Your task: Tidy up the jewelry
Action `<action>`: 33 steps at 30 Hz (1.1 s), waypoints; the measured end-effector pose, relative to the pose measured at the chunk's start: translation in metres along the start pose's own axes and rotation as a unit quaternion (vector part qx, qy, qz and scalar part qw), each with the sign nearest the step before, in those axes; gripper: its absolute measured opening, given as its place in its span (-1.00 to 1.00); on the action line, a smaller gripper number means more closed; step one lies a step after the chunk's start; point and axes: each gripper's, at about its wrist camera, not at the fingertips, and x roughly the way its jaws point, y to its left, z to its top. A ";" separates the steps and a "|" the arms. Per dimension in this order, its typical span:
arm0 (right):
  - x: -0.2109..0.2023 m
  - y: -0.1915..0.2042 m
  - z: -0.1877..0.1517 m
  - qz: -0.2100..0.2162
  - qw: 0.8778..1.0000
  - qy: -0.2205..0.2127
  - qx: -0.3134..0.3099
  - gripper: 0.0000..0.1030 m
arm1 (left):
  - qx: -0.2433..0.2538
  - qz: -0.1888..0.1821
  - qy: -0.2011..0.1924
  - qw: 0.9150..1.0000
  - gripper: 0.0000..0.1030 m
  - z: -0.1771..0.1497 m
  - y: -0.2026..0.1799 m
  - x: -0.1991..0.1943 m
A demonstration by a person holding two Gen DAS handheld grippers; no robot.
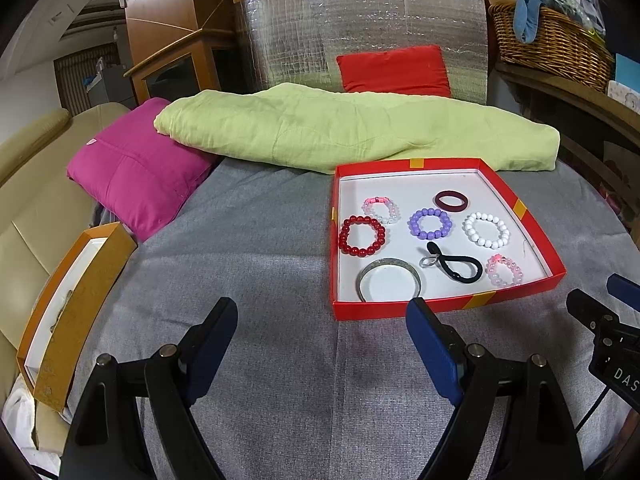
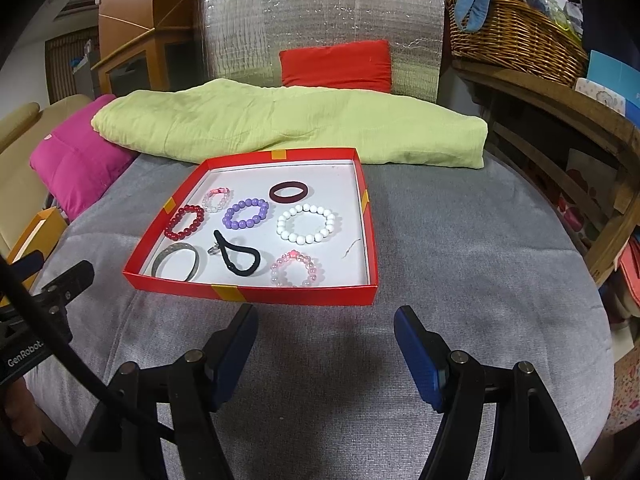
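Note:
A red tray [image 1: 516,208] [image 2: 362,294] with a white floor sits on the grey cloth. It holds a red bead bracelet [image 1: 362,236] [image 2: 185,222], a purple one [image 1: 429,223] [image 2: 245,213], a white one [image 1: 487,230] [image 2: 307,224], two pink-clear ones [image 1: 505,271] [image 2: 294,269], a maroon band [image 1: 451,201] [image 2: 289,191], a silver bangle [image 1: 389,282] [image 2: 180,266] and a black hair tie [image 1: 454,267] [image 2: 238,258]. My left gripper [image 1: 320,320] is open and empty, just short of the tray's near-left corner. My right gripper [image 2: 326,330] is open and empty before the tray's near edge.
An orange box [image 1: 76,308] [image 2: 38,226] with a white inside lies at the left edge of the cloth. A green folded blanket [image 1: 352,128] and a pink cushion [image 1: 136,168] lie behind the tray. A wicker basket [image 2: 516,24] stands on a wooden shelf at the right.

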 end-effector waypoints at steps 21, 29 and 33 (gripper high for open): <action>-0.001 0.001 0.000 -0.002 1.000 -0.002 -0.001 0.43 | -0.001 0.001 0.000 1.000 0.68 0.001 0.001 -0.001; -0.002 0.001 0.000 -0.003 1.000 -0.003 -0.001 0.43 | -0.002 0.001 -0.002 1.000 0.68 0.001 0.002 -0.002; -0.002 0.001 0.001 -0.004 1.000 -0.004 -0.001 0.43 | -0.002 0.002 -0.002 1.000 0.68 0.001 0.002 -0.002</action>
